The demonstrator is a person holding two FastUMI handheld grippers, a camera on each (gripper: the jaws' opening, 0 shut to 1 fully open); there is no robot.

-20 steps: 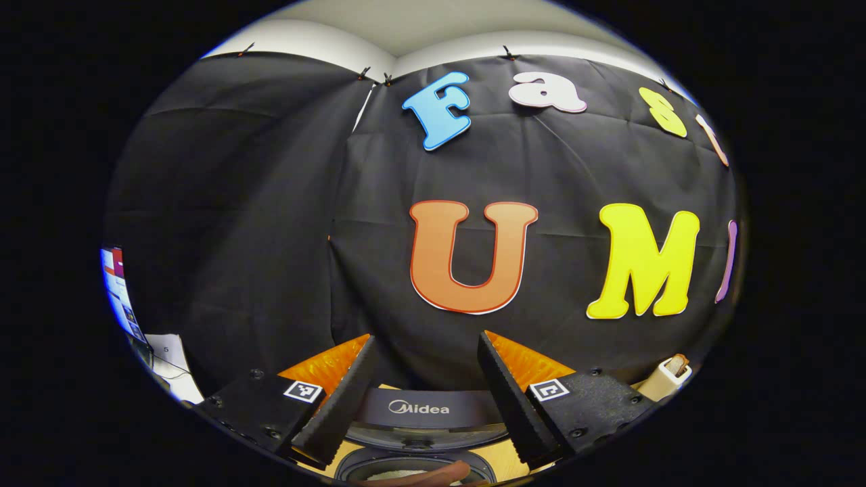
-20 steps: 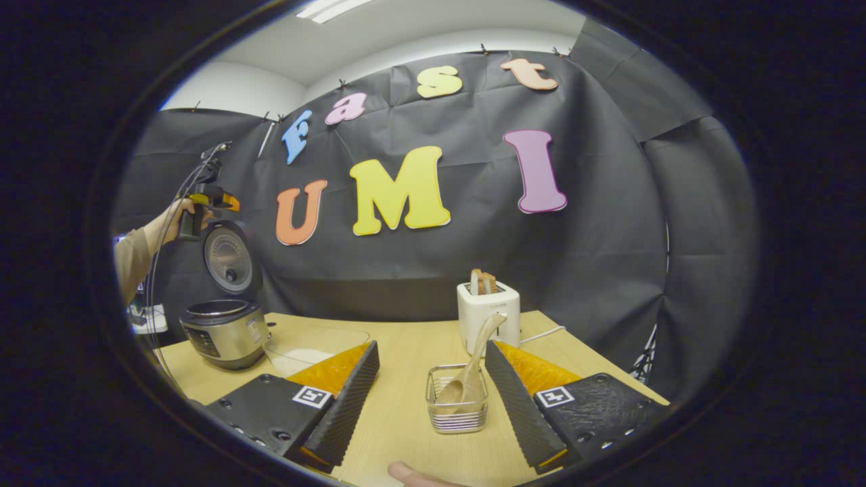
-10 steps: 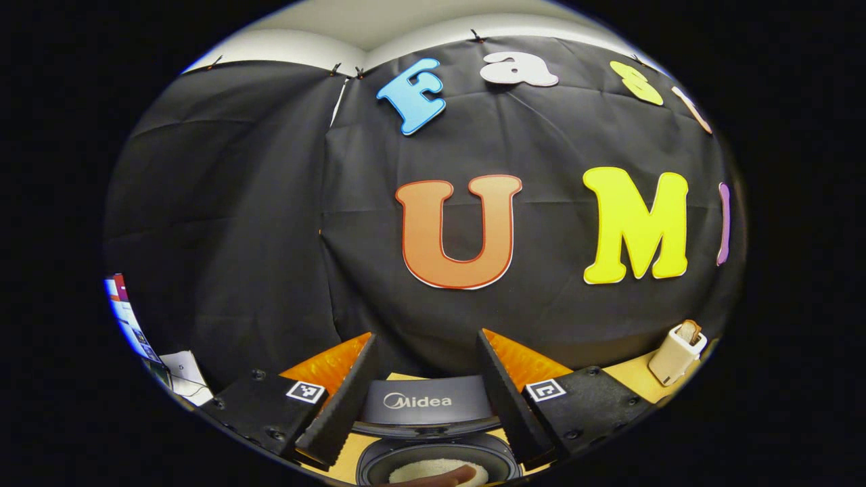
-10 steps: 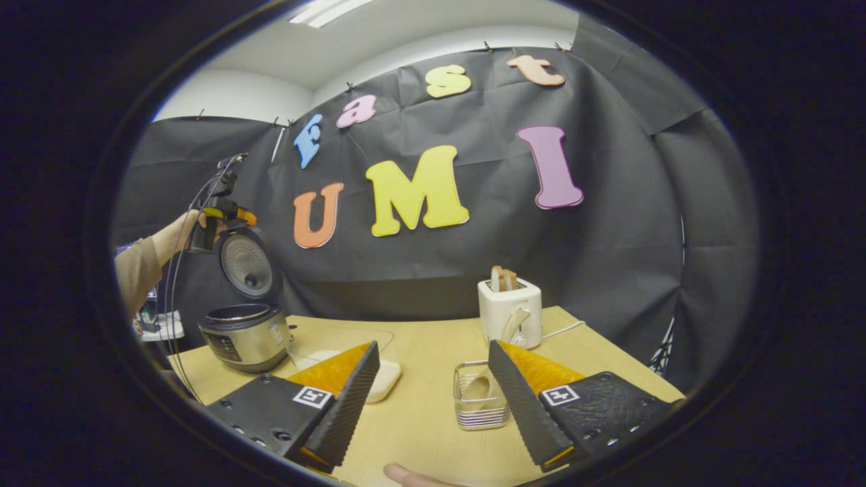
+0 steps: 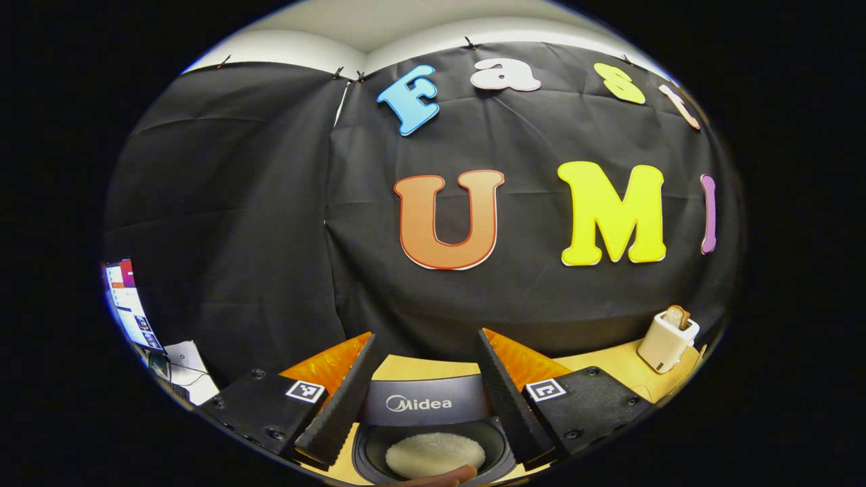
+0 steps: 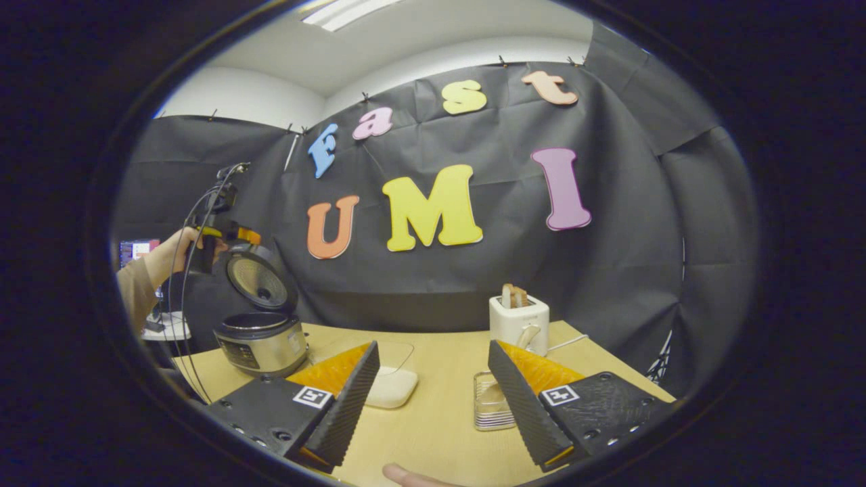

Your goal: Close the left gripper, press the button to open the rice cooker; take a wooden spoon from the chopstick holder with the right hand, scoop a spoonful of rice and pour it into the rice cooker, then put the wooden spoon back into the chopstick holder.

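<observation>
Overhead, white ceiling tops black cloth walls; wooden table (image 6: 440,412) below both released grippers (image 5: 419,396) (image 6: 433,406).

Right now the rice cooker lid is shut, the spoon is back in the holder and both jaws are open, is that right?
Not quite: the rice cooker lid is up, not shut. The right gripper view shows it tilted back above the pot, and the left gripper view looks down at rice inside. The rest holds: the wooden spoon stands in the holder, both jaws open.
</observation>
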